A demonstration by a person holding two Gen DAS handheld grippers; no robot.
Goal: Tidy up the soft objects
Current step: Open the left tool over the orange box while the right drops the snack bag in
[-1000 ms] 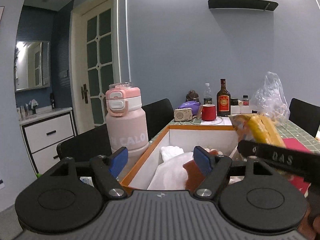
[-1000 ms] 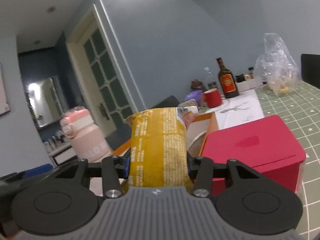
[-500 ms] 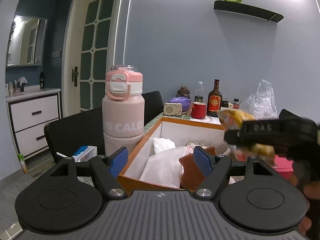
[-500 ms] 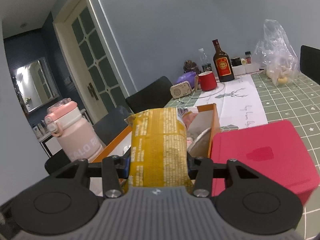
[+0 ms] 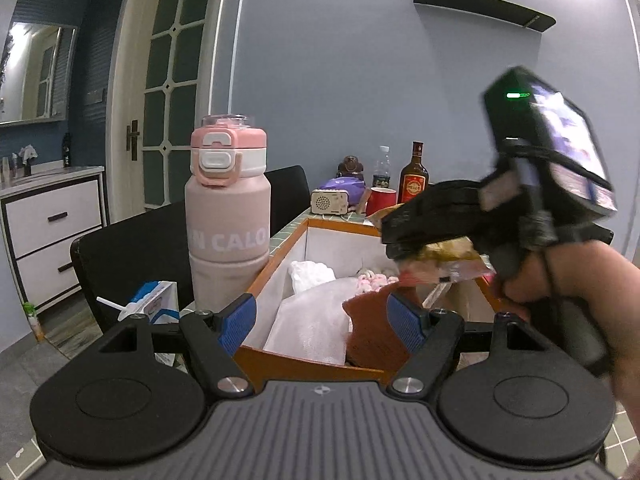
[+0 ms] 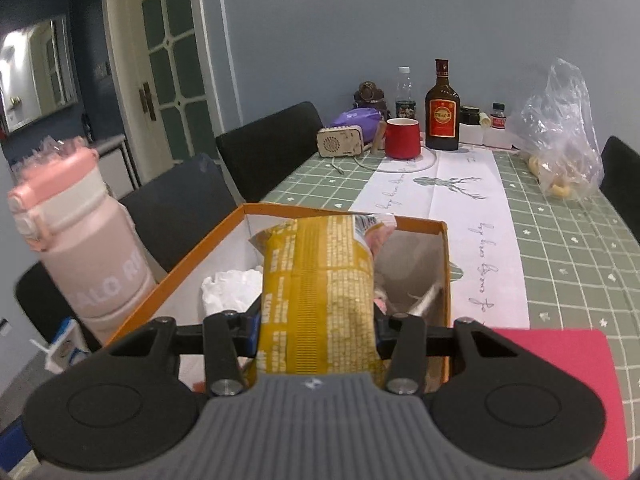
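Observation:
My right gripper (image 6: 316, 330) is shut on a yellow snack bag (image 6: 320, 280), holding it over the orange-rimmed box (image 6: 340, 216). In the left wrist view the same bag (image 5: 444, 260) hangs under the right gripper above the box (image 5: 280, 256), held by a person's hand (image 5: 560, 276). Inside the box lie white cloth (image 5: 312, 320), a brown soft item (image 5: 372, 328) and a small pink item (image 5: 370, 280). My left gripper (image 5: 322, 320) stands open at the box's near edge with nothing between its fingers.
A tall pink bottle (image 5: 228, 216) stands left of the box. A red box (image 6: 560, 364) lies to its right. Farther back on the green checked table (image 6: 580, 248) are a red mug (image 6: 402, 138), a brown bottle (image 6: 442, 108), a small radio (image 6: 340, 142) and a plastic bag (image 6: 560, 136). Black chairs (image 6: 268, 144) line the left side.
The right gripper has carried the snack bag leftward from beside the red box to above the orange-rimmed box and tipped downward. The left gripper stays open by the box.

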